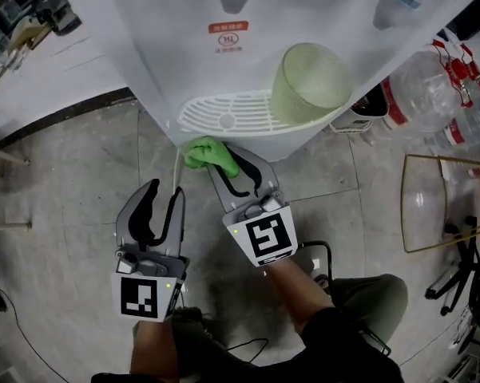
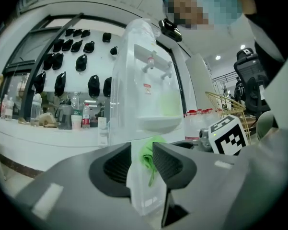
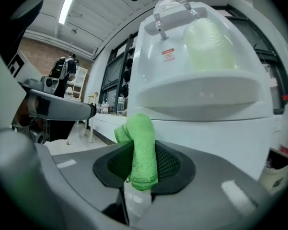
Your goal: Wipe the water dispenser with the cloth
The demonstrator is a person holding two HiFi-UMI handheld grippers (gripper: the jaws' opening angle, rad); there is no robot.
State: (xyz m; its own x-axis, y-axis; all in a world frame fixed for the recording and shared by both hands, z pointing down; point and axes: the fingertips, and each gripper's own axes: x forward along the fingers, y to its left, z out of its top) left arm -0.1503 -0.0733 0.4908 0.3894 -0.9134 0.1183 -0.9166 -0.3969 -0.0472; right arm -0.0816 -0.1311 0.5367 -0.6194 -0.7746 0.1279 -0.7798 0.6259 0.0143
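The white water dispenser (image 1: 184,46) stands ahead, with a pale green cup (image 1: 307,82) on its slotted drip tray (image 1: 224,112). My right gripper (image 1: 228,164) is shut on a folded green cloth (image 1: 206,152), which presses on the dispenser's front just under the tray's left corner. In the right gripper view the cloth (image 3: 141,147) stands up between the jaws of that gripper (image 3: 143,169), below the dispenser (image 3: 201,95). My left gripper (image 1: 166,188) hangs lower left, short of the dispenser, jaws a narrow gap apart with nothing held. Through the gap of the left gripper (image 2: 142,162) I see the cloth (image 2: 147,155).
Large water bottles (image 1: 431,94) with red caps stand right of the dispenser, and a gold wire frame (image 1: 443,202) stands on the tiled floor at the right. A small white bin (image 1: 359,114) sits by the dispenser's base. A cable (image 1: 323,254) lies near the person's knees.
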